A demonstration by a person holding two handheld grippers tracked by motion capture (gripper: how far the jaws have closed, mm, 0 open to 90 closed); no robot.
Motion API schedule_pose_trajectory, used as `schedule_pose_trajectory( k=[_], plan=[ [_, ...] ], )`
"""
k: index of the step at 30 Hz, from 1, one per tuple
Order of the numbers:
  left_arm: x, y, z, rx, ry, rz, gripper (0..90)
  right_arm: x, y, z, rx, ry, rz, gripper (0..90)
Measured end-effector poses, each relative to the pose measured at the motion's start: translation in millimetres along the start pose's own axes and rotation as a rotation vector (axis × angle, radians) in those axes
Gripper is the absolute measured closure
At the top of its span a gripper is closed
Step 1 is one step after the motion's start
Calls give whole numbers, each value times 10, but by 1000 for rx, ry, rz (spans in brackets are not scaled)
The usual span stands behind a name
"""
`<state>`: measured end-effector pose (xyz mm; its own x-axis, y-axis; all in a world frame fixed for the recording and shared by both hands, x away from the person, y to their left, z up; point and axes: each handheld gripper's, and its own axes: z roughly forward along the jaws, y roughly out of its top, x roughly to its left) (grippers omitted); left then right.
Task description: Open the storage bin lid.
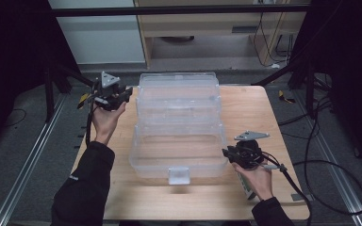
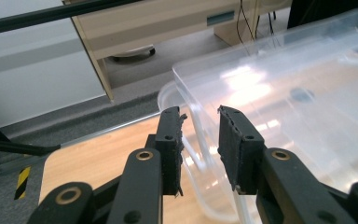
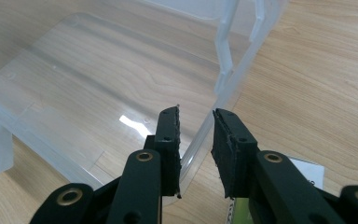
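Observation:
A clear plastic box [image 1: 160, 170] stands open on the wooden table [image 1: 245, 113], its lid [image 1: 179, 94] laid back behind it. My left gripper [image 1: 129, 94] is at the lid's left edge. In the left gripper view its jaws [image 2: 200, 114] stand apart, with the lid's clear rim [image 2: 261, 70] in the gap and beyond it, and neither pad presses on it. My right gripper [image 1: 225, 153] is at the box's right wall. In the right gripper view that wall [image 3: 223, 70] runs slantwise between the pads of the gripper [image 3: 196, 112] and touches both.
A white latch tab [image 1: 178, 175] hangs at the box's front. A green and white packet [image 1: 245, 186] lies under the right hand [image 3: 303, 172]. Cables [image 1: 311, 155] trail off the table's right side. A black frame and cabinets stand behind the table.

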<state>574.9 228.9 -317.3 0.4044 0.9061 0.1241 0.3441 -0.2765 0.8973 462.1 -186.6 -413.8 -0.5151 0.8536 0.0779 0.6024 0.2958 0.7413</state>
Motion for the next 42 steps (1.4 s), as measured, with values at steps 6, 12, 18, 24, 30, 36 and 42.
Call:
schedule_pose_trajectory(
  k=[6,12,18,24,30,36,42],
  plan=[
    [-99,-194,-222,-5,-12,17,664,3,-3,1,-5,-3,-5,718],
    [-93,-371,-430,-19,-26,-9,655,4,-1,1,-3,-5,-8,718],
    [-89,-534,-604,-11,-41,-38,650,3,-1,1,-3,-4,-9,718],
    [-182,-701,-763,3,-51,-17,644,3,-1,1,-3,-4,-8,717],
    [-293,-891,-797,63,-75,-4,637,3,0,1,-3,-4,-8,717],
    [-381,-1092,-755,126,-95,3,631,3,-1,1,-3,-4,-9,717],
    [-434,-1219,-711,167,-109,10,620,2,-6,1,-8,-2,-7,716]
  ],
)
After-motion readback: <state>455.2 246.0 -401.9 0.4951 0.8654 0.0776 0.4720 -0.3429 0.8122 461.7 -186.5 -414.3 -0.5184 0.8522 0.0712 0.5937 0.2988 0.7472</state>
